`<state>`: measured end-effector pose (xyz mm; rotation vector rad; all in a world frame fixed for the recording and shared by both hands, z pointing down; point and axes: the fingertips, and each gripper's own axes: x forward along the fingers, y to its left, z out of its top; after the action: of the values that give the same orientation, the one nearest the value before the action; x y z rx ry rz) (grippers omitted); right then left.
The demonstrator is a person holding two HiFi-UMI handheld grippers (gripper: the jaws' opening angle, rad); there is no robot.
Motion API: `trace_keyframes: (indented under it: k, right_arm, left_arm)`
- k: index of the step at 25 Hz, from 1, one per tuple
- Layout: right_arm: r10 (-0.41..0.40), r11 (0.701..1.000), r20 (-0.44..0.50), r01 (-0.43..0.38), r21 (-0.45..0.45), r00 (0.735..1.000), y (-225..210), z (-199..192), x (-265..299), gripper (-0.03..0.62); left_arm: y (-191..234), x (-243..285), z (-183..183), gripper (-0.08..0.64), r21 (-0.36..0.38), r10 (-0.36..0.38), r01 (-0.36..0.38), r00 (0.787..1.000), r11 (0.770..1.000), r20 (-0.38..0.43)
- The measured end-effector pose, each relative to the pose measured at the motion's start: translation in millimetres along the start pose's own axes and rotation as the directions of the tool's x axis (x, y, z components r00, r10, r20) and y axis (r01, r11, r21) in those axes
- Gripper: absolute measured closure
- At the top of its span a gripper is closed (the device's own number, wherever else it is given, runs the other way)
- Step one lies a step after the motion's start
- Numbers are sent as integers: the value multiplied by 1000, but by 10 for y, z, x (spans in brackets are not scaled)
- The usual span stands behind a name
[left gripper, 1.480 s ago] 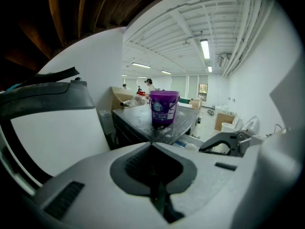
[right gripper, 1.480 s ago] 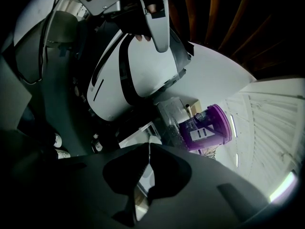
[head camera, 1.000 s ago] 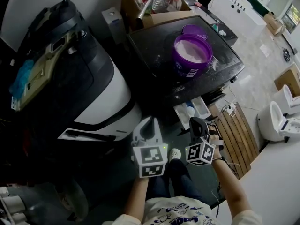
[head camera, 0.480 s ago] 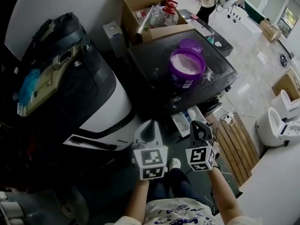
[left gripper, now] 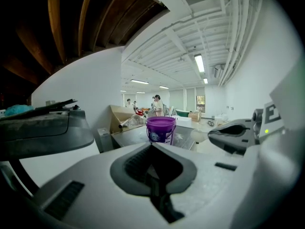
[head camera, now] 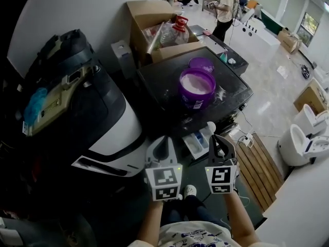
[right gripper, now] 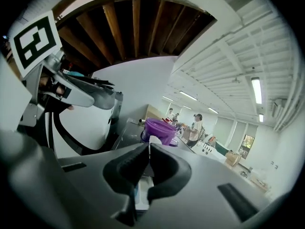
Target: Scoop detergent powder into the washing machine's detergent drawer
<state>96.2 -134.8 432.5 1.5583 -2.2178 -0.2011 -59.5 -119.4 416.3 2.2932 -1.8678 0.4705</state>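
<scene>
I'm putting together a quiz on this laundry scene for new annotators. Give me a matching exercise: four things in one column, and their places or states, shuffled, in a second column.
Things:
1. purple bucket
2. purple lid
3. detergent drawer
4. cardboard box

Places or states:
A. pulled out at the front of the washer
B. stands open with white powder inside
C. behind the washer, flaps open
D. lies flat on the washer top, behind the bucket

Pairs: 1-B, 2-D, 3-A, 4-C
</scene>
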Motion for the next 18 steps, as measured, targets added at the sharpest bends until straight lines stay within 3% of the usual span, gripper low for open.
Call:
trace_keyframes:
  k: [18]
  right_arm:
    - [-121, 986, 142, 103, 131, 982, -487, 605, -268, 572]
  left_arm:
    - [-62, -75, 572, 558, 19, 13, -16, 993, 1000, 119]
